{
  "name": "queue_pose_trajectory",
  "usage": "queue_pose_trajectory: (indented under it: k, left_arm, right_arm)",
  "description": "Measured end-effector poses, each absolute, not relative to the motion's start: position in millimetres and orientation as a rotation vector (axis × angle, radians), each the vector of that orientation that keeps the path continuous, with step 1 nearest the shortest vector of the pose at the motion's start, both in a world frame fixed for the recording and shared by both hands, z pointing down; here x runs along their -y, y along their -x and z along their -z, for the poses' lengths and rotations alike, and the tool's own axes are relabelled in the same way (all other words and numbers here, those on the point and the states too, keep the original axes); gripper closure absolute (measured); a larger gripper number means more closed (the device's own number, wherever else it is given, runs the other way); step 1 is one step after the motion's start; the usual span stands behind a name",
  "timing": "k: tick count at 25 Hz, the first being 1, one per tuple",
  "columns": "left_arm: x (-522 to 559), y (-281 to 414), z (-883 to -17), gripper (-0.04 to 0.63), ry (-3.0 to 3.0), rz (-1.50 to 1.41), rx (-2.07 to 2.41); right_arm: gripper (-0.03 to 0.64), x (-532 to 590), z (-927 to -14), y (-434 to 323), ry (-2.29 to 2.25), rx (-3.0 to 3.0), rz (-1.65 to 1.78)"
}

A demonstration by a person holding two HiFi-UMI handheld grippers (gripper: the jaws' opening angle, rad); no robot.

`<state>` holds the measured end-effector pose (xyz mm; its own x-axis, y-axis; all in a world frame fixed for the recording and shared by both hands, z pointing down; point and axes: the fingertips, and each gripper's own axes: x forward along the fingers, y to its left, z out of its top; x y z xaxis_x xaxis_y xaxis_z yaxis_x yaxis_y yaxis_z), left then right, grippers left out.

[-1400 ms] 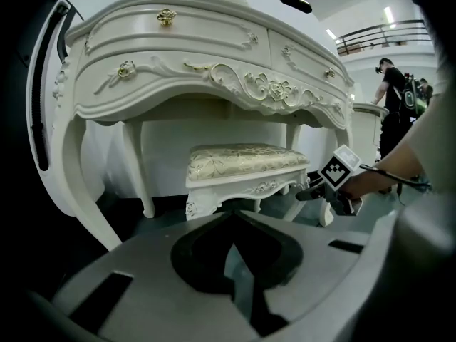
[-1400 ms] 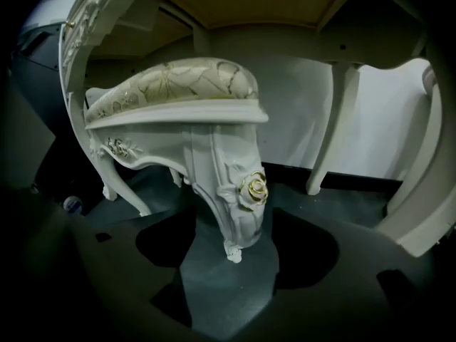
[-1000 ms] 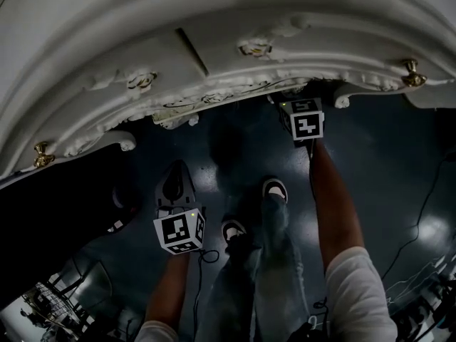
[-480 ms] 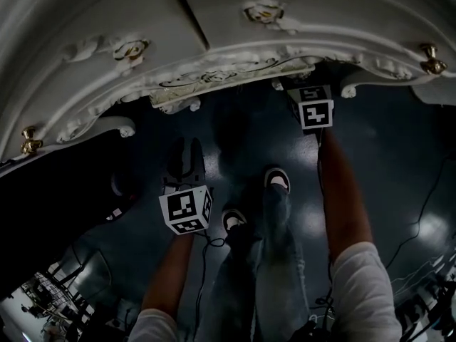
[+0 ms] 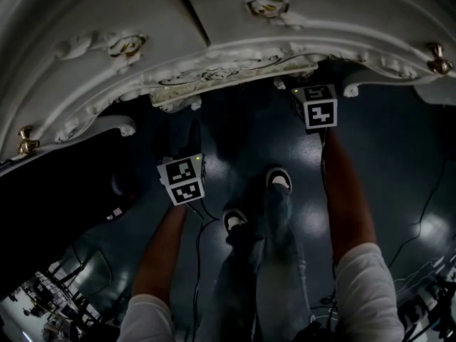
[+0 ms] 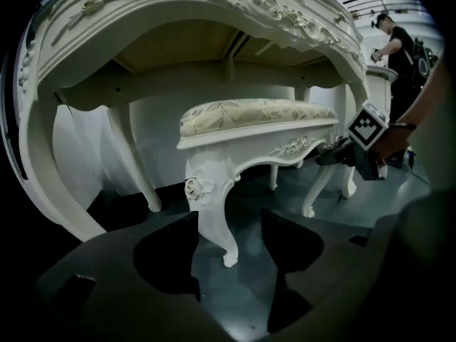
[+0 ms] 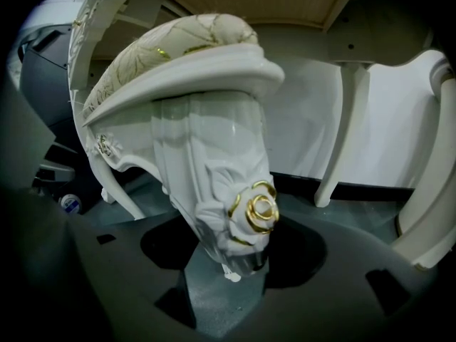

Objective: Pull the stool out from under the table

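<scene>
White-lacquered and cushioned, the stool (image 6: 256,120) stands fully under the counter (image 6: 178,6), its seat tucked below the carved apron (image 5: 228,73). It has not been drawn out.

Changes:
- The left tongs (image 6: 229,223) have dropped and advanced from beside my knee toward the counter's edge.
- Their jaws have just been opening, from closed to wide. The near left leg (image 6: 214,205) shows in the gap, beyond the pads and untouched.
- The right tongs (image 7: 235,244) have held their place. Their jaws have just closed in slightly from full width and appear seated on the near right leg (image 7: 221,169), at its gilt rose (image 7: 258,211).

Meaning: I judge the right side secured and the left side only lined up. The left tongs need to go farther in and close on their leg before any pull. Otherwise the stool would likely slew round on one leg.

Surroundings and obstructions:
- My shoes (image 5: 279,179) stand on the floor (image 5: 385,141) directly in the pull path, so I must step back as I draw.
- Cables (image 5: 420,205) trail across the floor at near right.
- The counter legs (image 6: 132,162) flank the stool on both sides, so a skewed pull could knock them.
- Another person (image 6: 395,41) stands at far right, well apart.
</scene>
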<state>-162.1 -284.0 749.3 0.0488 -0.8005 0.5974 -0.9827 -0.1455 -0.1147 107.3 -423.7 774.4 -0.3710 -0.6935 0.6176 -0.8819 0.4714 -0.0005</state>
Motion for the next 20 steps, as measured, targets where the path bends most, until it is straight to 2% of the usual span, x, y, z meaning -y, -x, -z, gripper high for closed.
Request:
queue_pose_trajectory:
  k: [7,17,20]
  left_arm:
    - [314,185,-778,0.32,-2.024,-0.956,1.723]
    - [351,188,-790,0.311,-1.985,-0.989,1.608]
    - [353,190,-793,0.335,-1.948,-1.001,1.6]
  right_arm:
    - [0.353,424,-774,-109,-1.302,2.171,-0.444]
    - [0.354,425,-771,-109,-1.303,2.146,-0.423]
    - [0.354,424,-774,-110,-1.295,2.14,-0.434]
